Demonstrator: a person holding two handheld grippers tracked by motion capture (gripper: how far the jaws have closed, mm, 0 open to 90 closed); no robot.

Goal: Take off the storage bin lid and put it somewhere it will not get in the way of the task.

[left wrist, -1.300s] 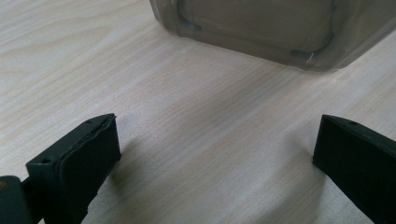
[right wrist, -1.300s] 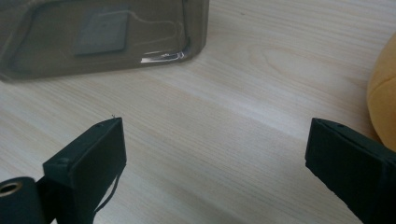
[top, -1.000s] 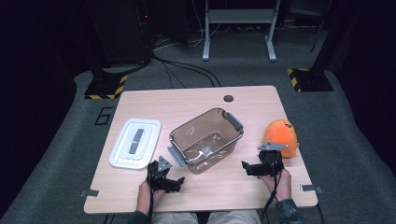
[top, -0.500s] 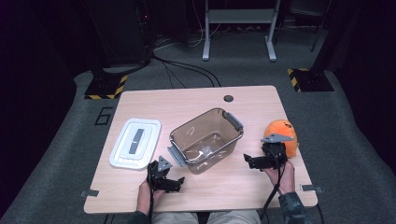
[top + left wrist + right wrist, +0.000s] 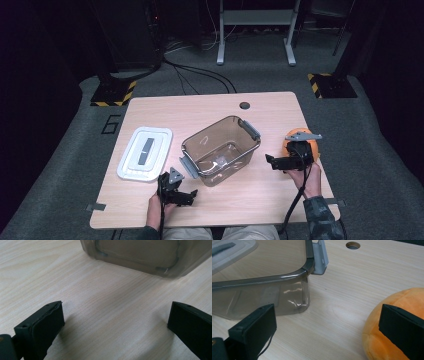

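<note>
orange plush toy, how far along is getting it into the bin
Done: the lid is off, lying left of the open, empty clear bin. In hand: the right gripper, jaws open, is beside the orange plush toy, not gripping it. Left: grasp it and move it. The left gripper is open over bare table.

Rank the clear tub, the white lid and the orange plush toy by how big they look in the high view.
1. Clear tub, largest.
2. White lid, a bit smaller and flat on the table.
3. Orange plush toy, smallest, though the right gripper partly covers it, so its full size is unsure.
</note>
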